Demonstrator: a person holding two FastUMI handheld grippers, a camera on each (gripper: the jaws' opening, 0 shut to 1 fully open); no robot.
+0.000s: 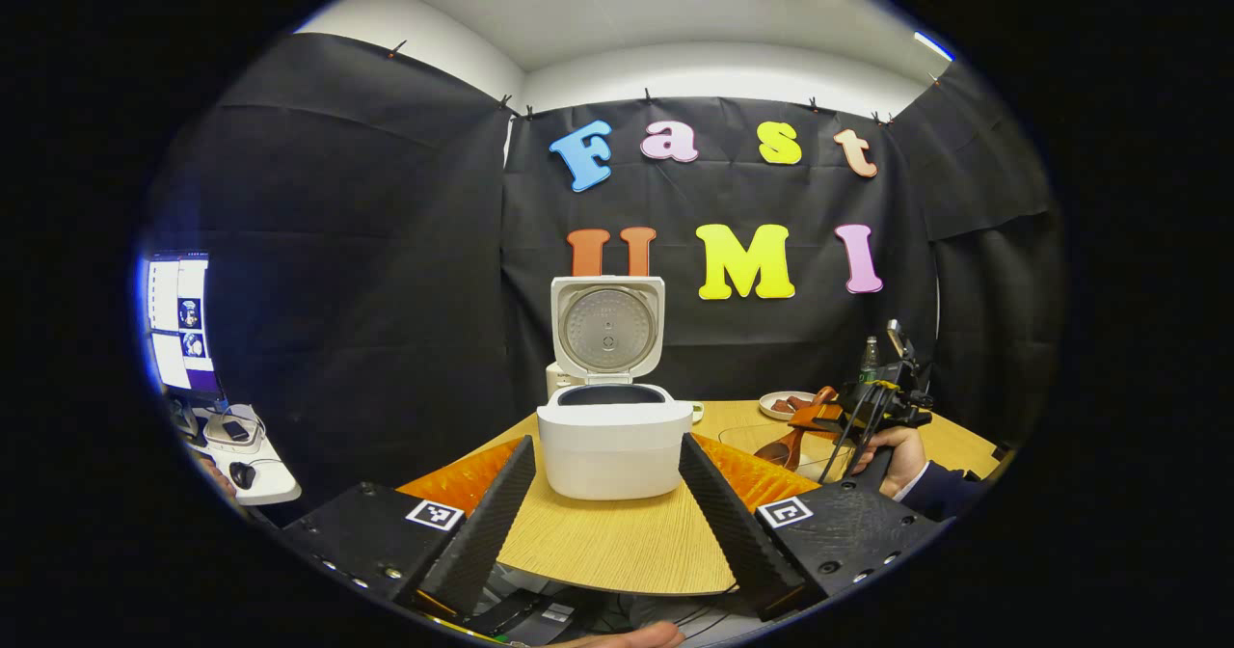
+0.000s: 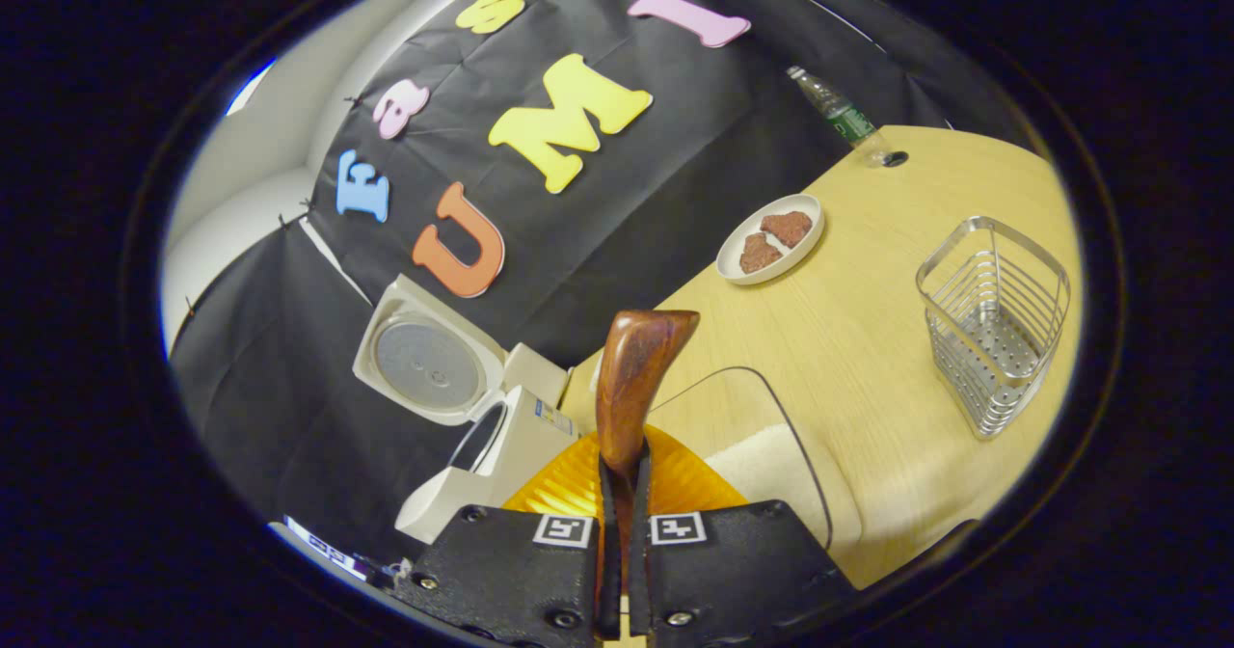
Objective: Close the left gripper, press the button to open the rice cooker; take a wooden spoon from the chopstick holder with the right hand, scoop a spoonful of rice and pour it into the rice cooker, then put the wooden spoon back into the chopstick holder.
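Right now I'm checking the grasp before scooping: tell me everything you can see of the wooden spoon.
The dark reddish-brown, glossy wooden spoon is clamped by its handle in the right claw, both fingers pressing it. Its bowl projects forward above the clear glass bowl of white rice, and no rice shows on it. In the left gripper view it hangs tilted, bowl downward, above that glass bowl.

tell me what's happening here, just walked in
A person works two handheld grippers at a wooden table. The rice cooker already stands with its lid up. The left gripper is open and points at the cooker without touching it. The right gripper is shut on a wooden spoon, held above a clear bowl of rice. The wire chopstick holder stands to the side.
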